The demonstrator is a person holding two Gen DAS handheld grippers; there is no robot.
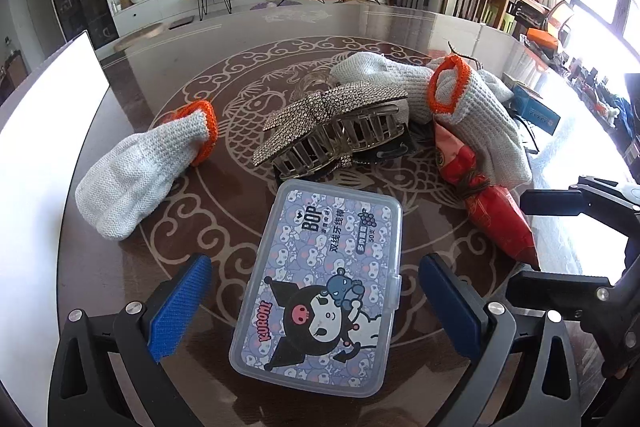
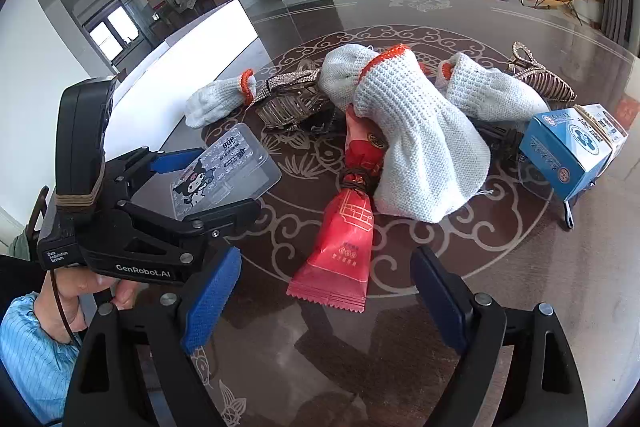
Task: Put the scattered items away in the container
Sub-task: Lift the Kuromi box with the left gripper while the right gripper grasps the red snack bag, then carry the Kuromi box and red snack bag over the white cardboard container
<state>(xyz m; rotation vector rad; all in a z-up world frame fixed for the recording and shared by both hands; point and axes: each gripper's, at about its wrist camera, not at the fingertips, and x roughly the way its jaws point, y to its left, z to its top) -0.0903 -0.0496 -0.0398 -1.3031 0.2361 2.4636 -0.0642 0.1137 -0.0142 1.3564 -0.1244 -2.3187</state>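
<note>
Left wrist view | left tool (image 1: 316,303) open astride floss box (image 1: 320,287) | rigid, slick plastic; grip long sides | right tool (image 2: 326,303) open near red packet (image 2: 340,255)

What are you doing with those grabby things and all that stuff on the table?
A person holds a gripper in each hand. The left gripper is open around the cartoon floss box, not yet squeezing it. The right gripper is open in front of the red packet. The knitted gloves and sparkly hair clip lie scattered on the table.
</note>
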